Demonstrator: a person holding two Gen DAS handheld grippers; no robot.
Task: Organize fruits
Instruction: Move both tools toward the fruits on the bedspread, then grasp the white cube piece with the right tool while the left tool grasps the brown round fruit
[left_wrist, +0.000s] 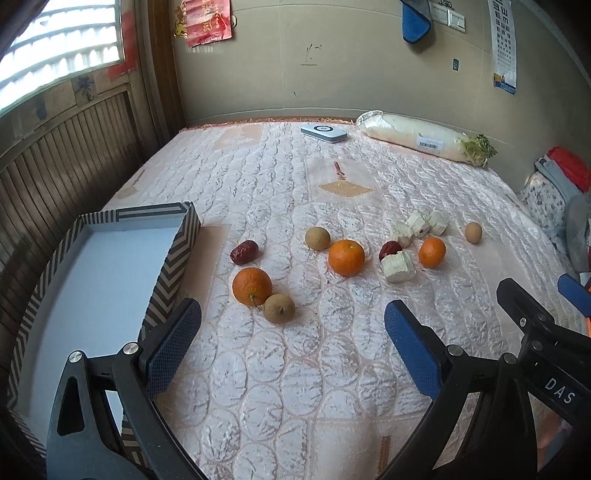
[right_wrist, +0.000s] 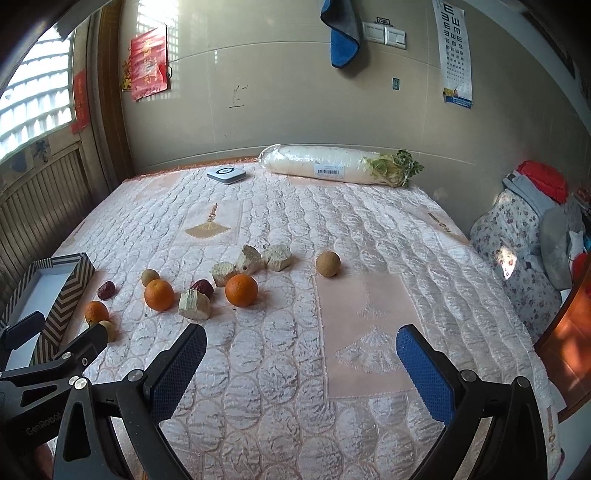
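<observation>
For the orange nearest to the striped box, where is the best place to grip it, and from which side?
Grip the orange across its round middle, probably coming from above with the open left tool. A brown fruit touches its near-right side, so place the fingers on the free left and far-right sides.

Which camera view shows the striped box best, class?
The left wrist view. There the striped box fills the left side, so you see its open top, pale bare floor and chevron-patterned walls. The right wrist view catches only one corner of it at the left edge, partly behind the left gripper, which is open.
</observation>
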